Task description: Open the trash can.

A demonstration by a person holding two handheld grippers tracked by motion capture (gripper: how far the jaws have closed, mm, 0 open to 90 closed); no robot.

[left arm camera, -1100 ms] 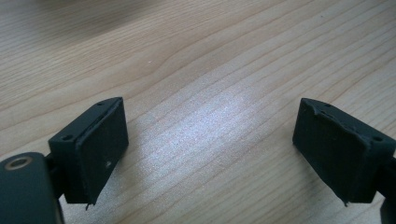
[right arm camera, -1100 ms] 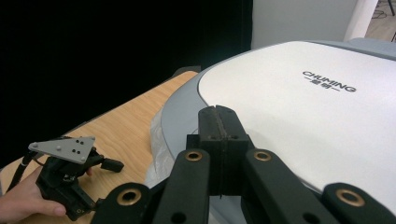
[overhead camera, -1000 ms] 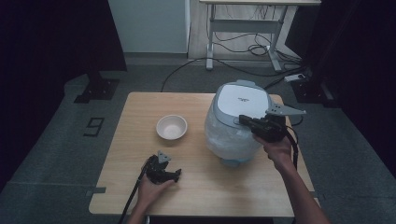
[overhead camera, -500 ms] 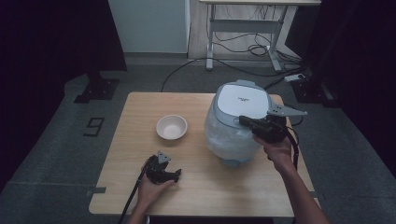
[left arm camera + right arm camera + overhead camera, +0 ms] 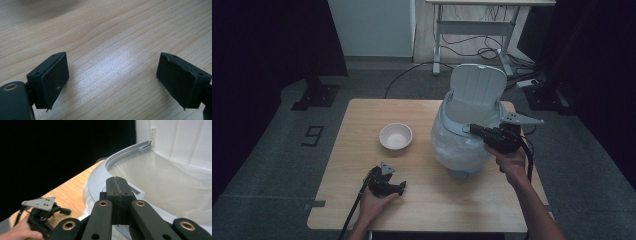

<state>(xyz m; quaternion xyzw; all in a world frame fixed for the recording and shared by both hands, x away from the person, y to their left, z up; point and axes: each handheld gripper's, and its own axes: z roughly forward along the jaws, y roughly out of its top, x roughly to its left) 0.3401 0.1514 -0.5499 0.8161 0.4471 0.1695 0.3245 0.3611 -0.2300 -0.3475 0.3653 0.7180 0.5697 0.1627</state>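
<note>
A pale grey bin (image 5: 459, 145) lined with a clear plastic bag stands on the right half of the wooden table (image 5: 362, 120). Its lid (image 5: 477, 87) stands upright at the back. My right gripper (image 5: 473, 129) is shut, tips resting at the bin's front rim (image 5: 100, 175) with nothing between the pads. Its jaws have just been opening by a trace, though the pads (image 5: 116, 180) still look pressed together. My left gripper (image 5: 399, 187) lies on the table near the front edge, open, with bare wood between its jaws (image 5: 112, 77).
A white bowl (image 5: 395, 136) sits at the table's middle, left of the bin. Behind the table are a desk frame (image 5: 472, 30) and cables on the floor. A dark curtain hangs to the left.
The bin's lid, closed half a second ago, now stands flipped up at the back. Neither hand has shifted.
</note>
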